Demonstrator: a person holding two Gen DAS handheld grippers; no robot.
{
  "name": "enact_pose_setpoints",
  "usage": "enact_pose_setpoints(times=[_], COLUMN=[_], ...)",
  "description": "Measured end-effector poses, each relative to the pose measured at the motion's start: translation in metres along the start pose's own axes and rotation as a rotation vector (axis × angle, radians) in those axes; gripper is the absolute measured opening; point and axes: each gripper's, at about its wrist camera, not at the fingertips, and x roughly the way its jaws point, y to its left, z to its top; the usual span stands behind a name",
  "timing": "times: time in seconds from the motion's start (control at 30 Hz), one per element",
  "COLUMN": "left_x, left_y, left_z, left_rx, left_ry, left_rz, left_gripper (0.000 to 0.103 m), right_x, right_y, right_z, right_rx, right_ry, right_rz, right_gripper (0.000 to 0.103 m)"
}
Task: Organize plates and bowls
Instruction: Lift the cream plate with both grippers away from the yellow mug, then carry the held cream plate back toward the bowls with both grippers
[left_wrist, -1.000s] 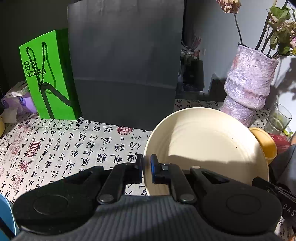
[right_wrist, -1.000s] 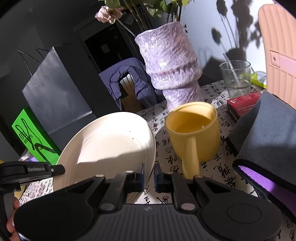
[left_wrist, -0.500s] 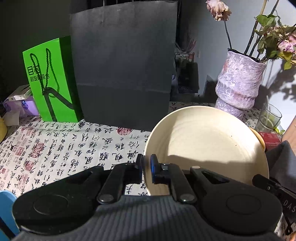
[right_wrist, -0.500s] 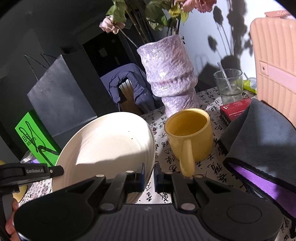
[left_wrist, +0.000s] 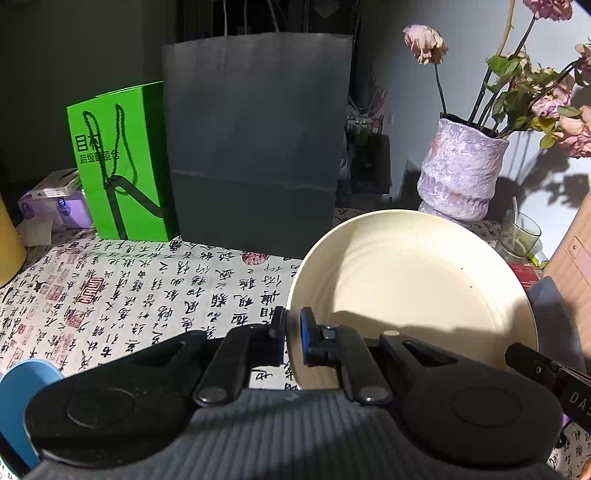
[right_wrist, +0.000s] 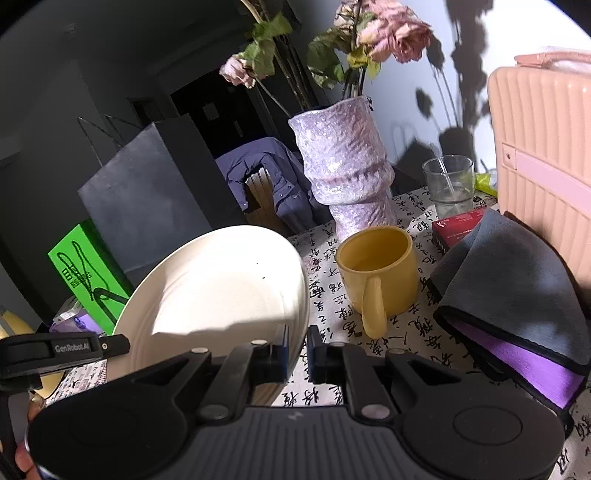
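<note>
Both grippers grip one cream plate (left_wrist: 410, 291) by opposite rims, holding it tilted in the air above the counter (left_wrist: 147, 295), which is covered with a calligraphy-print cloth. The left gripper (left_wrist: 292, 334) has its jaws narrowed onto the plate's left rim; the right gripper (right_wrist: 297, 347) has its jaws pinched on the right rim. Beyond the plate toward the counter's far edge stand a dark paper bag (left_wrist: 255, 140) and a green bag (left_wrist: 118, 158). A yellow mug (right_wrist: 376, 273) sits just beside the plate, before a purple vase (right_wrist: 343, 173), with a grey cloth (right_wrist: 506, 273) nearer the right edge.
</note>
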Motion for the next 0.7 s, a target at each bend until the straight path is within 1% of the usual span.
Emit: enact_pose_setpoints(times=[0.7], left_x=[-0.065], left_y=[0.019], left_z=[-0.025], left_rx=[-0.032], left_ry=[-0.029], left_rz=[-0.039], left_gripper=[0.009], right_x=[-0.061], right_y=[0.02], right_z=[-0.02], right_rx=[-0.026], right_ry=[-0.016], right_rz=[-0.006], right_gripper=[0.01])
